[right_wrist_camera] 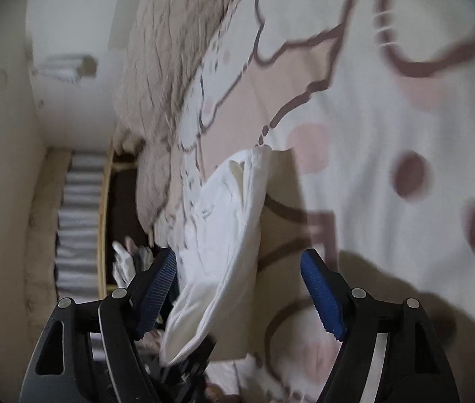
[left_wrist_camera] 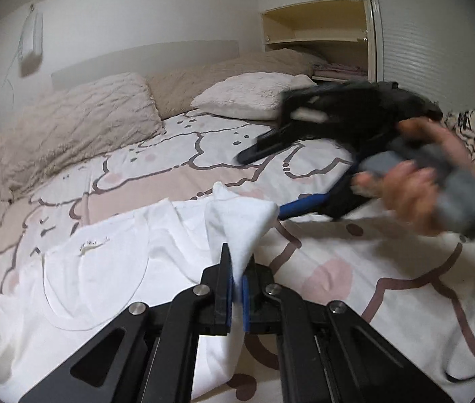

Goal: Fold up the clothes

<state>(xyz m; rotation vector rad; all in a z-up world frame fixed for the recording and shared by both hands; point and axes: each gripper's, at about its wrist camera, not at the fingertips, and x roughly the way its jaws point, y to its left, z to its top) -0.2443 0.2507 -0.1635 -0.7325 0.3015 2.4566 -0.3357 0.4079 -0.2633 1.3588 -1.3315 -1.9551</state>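
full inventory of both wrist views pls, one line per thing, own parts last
white garment: 1, white, spread on the bed, one corner pinched up in the left gripper
bed cover: 1, white and pink with brown outlines, under the garment
fluffy pillows: at least 3, beige and white, at the head of the bed
wardrobe: 1, white slatted door, open shelves beside it, far right corner
left gripper: 1, black with blue pads, jaws shut on the garment corner
right gripper: 1, black with blue pads, jaws open, garment hangs between them untouched
hand: 1, on the right gripper's grey handle, blurred
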